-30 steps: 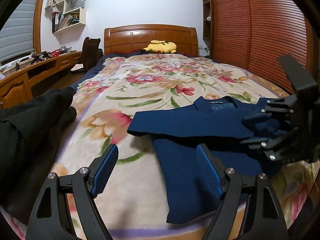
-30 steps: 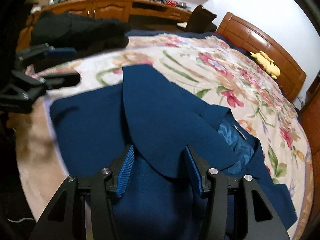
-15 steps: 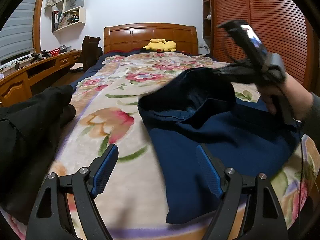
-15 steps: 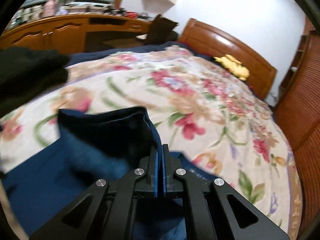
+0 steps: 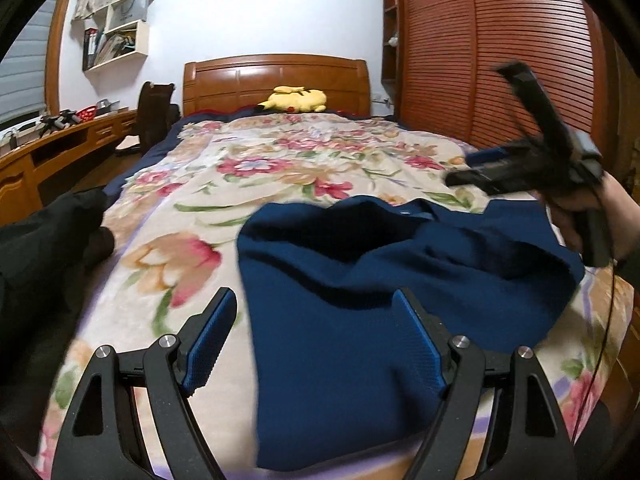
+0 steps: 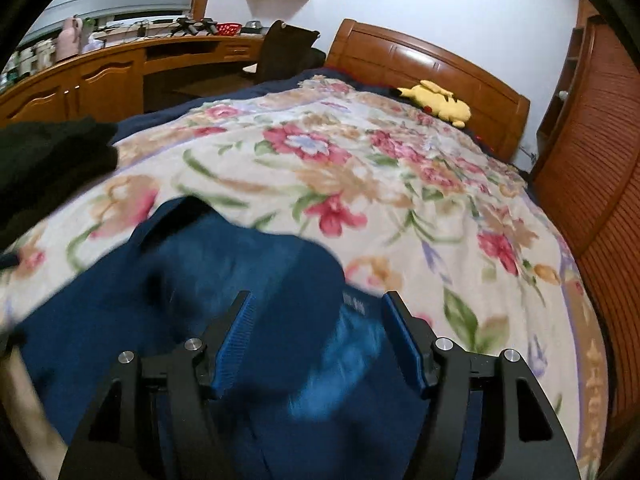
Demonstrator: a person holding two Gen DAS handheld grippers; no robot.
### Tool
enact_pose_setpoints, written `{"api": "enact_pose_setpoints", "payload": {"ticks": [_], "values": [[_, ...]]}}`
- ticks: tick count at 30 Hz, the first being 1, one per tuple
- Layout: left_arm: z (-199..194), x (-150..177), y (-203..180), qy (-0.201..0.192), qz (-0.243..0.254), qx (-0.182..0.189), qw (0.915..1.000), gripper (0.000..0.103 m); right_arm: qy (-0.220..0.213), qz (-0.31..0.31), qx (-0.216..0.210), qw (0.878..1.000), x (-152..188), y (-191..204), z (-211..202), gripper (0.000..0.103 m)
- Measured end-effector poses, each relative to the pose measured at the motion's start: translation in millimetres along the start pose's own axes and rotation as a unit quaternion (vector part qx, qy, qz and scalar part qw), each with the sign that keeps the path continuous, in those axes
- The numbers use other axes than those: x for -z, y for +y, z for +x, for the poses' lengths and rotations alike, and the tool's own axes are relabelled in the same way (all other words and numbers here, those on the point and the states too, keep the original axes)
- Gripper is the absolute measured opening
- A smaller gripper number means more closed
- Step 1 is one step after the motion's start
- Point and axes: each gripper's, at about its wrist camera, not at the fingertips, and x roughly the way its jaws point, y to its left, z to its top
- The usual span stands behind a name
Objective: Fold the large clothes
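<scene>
A navy blue garment [image 5: 352, 312] is spread on the near part of a bed covered by a floral blanket [image 5: 280, 176], with one part folded over in a loose, rumpled heap across its upper half. The left hand-held gripper [image 5: 316, 340] is held low over the garment's near end; its blue-padded fingers [image 5: 208, 336] are set wide apart and nothing is pinched between them. The right hand-held gripper [image 6: 318, 340] is seen above the collar area — its jaws have just been opening, and now stand apart with the cloth lying below them, not gripped. In the left wrist view that gripper is carried by a hand [image 5: 576, 216] at the right edge, raised clear of the fabric and blurred. A pile of black clothing [image 5: 36, 264] lies at the left side of the bed. A yellow plush toy [image 5: 296, 100] rests against the wooden headboard [image 5: 276, 76] — well apart from the garment.
</scene>
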Motion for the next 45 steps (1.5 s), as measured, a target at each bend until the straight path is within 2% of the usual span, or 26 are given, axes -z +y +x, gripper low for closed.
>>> {"api": "enact_pose_setpoints", "payload": {"ticks": [5,12,24,31,34,36,39,45], "values": [[1.2,-2.4,-19.5,-0.003,0.01,0.016,0.9998,0.081,0.021,0.0,0.003,1.0,49.6,-11.3,-36.6,0.067],[5.3,-2.8,-41.8,0.003,0.026,0.03,0.9992,0.081,0.05,0.02,-0.004,0.999,95.0,-20.8,-69.9,0.067],[9.1,-1.0,-45.3,0.011,0.03,0.024,0.9992,0.081,0.076,0.032,-0.025,0.996,108.2,-26.0,-86.1,0.067],[7.9,-1.0,-43.7,0.01,0.029,0.023,0.9993,0.081,0.083,0.011,-0.028,0.996,112.5,-20.1,-83.0,0.066],[7.9,-1.1,-43.5,0.01,0.028,0.023,0.9993,0.081,0.085,0.01,-0.034,0.996,111.9,-21.8,-81.2,0.049],[8.0,-1.0,-43.6,0.01,0.029,0.023,0.9993,0.081,0.087,-0.005,-0.034,0.996,109.8,-22.5,-79.3,0.013],[7.5,-1.4,-43.3,0.01,0.029,0.022,0.9993,0.081,0.079,-0.018,-0.017,0.997,98.7,-27.4,-76.2,0.005],[7.0,-3.2,-39.6,0.013,0.029,0.016,0.9994,0.081,0.053,-0.029,0.047,0.997,53.5,-41.5,-51.4,0.003]]}}
